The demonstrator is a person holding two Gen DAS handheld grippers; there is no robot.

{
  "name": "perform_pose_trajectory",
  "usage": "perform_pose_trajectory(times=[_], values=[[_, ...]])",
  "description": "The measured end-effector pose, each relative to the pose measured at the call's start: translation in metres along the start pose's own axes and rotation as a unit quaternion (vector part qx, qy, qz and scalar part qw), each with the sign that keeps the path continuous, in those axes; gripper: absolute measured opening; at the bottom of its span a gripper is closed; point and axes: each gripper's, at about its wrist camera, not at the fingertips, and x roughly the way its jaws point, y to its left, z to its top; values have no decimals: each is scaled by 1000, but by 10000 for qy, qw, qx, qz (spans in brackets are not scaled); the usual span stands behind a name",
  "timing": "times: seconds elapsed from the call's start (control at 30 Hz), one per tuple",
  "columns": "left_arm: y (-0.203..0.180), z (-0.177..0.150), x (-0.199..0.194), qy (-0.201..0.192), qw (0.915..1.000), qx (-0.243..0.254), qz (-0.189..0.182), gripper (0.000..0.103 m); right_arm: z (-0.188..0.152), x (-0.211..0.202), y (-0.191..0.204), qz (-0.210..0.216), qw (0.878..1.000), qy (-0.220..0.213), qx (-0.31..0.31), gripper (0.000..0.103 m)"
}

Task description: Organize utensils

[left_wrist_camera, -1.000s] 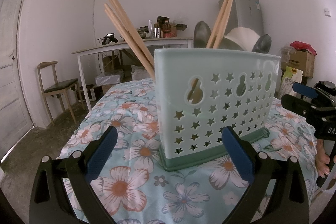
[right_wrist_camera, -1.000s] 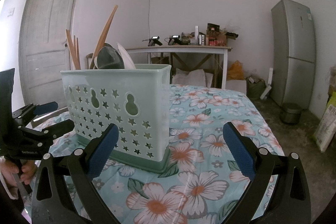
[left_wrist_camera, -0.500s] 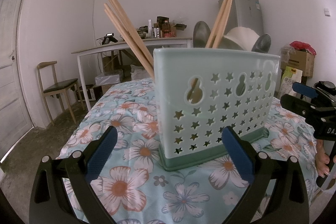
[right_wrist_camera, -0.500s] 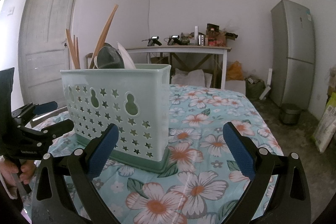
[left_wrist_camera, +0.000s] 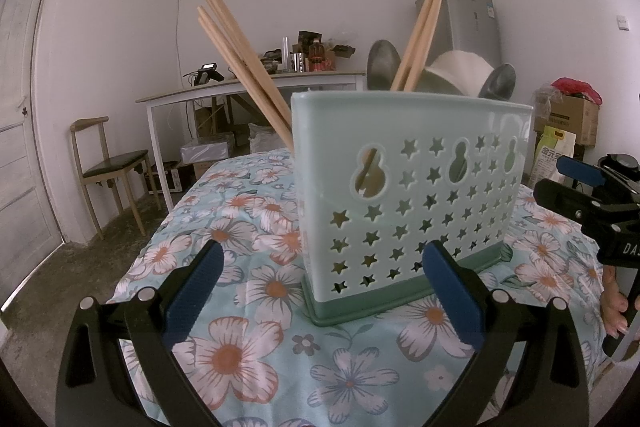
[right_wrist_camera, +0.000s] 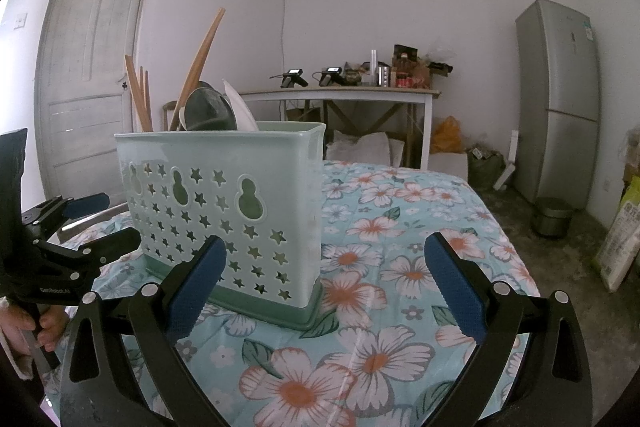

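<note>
Left fingers: the left gripper (left_wrist_camera: 326, 283) has its blue-padded fingers (left_wrist_camera: 192, 287) spread wide, holding nothing, low over the worktop.
Right fingers: the right gripper (right_wrist_camera: 326, 283) is likewise spread wide and empty; its left pad overlaps the holder's lower front in the right wrist view, though whether they touch cannot be told.
Each gripper seen by the other: the right gripper shows at the right edge of the left wrist view, with fingertips of the person's hand (left_wrist_camera: 616, 311) below it; the left one shows at the left edge of the right wrist view.
Utensil holder: a pale green plastic utensil holder (left_wrist_camera: 412, 195) stands upright on a darker green base, between the two grippers, its front wall pierced with stars and gourd-shaped holes.
Contents: wooden chopsticks (left_wrist_camera: 240, 59) lean out of the end nearest the left gripper; another chopstick pair (left_wrist_camera: 420, 31), metal spoons (left_wrist_camera: 382, 67) and a white spoon (left_wrist_camera: 460, 71) rise behind the rim. The end compartment nearest the right gripper looks empty.
Worktop: covered by a light blue floral tablecloth (right_wrist_camera: 400, 267).
Background: a white side table (right_wrist_camera: 340, 95) with clutter, a grey refrigerator (right_wrist_camera: 560, 99), a wooden chair (left_wrist_camera: 108, 167), a door (right_wrist_camera: 88, 67).
</note>
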Motion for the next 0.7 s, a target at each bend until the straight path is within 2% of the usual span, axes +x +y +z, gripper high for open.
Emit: perform_pose_trajectory(times=[0.7], values=[[0,1,0,3,10000,2,-4,98,0,0,0,3,10000,2,-7,95]])
